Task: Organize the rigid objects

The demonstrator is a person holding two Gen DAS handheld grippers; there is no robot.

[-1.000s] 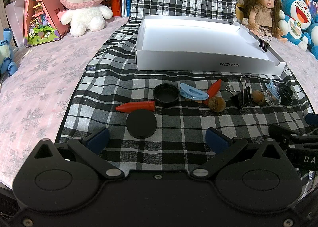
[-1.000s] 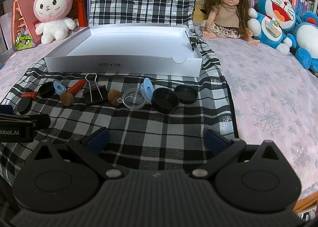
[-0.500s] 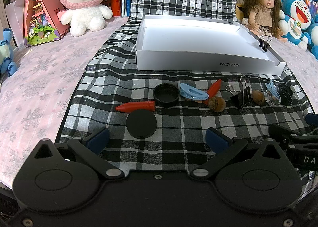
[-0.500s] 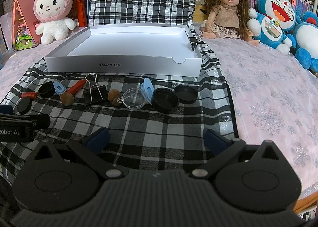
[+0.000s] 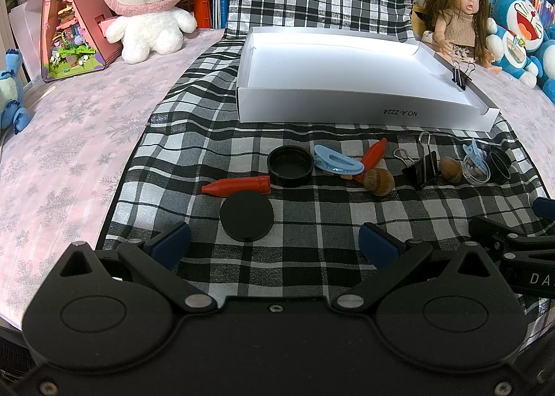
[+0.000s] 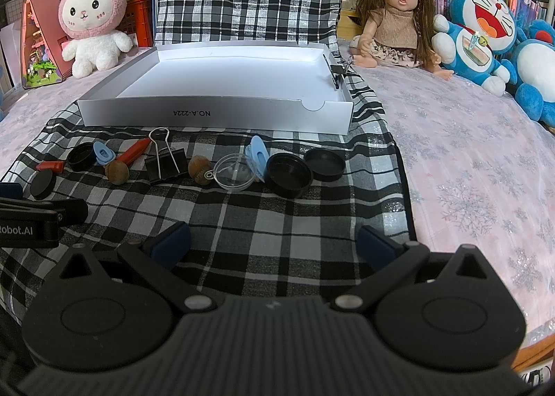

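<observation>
Small items lie in a row on a black-and-white plaid cloth [image 5: 312,222] in front of a white shallow box [image 5: 347,59]. In the left wrist view: a flat black lid [image 5: 247,215], a red crayon [image 5: 237,186], a black cap [image 5: 290,166], a blue clip [image 5: 336,163], a second red crayon [image 5: 374,153], an acorn [image 5: 378,181], a binder clip [image 5: 421,167]. In the right wrist view: a clear dish [image 6: 233,176], two black caps [image 6: 288,175] [image 6: 324,164]. My left gripper [image 5: 274,243] and right gripper [image 6: 272,241] are open and empty, short of the row.
A binder clip [image 5: 459,75] is clamped on the box's right wall. A pink bunny plush [image 5: 147,0], a toy house [image 5: 71,24], a doll [image 6: 395,14] and blue plush toys [image 6: 485,31] stand at the back on the pink sheet. The white box also shows in the right wrist view [image 6: 215,111].
</observation>
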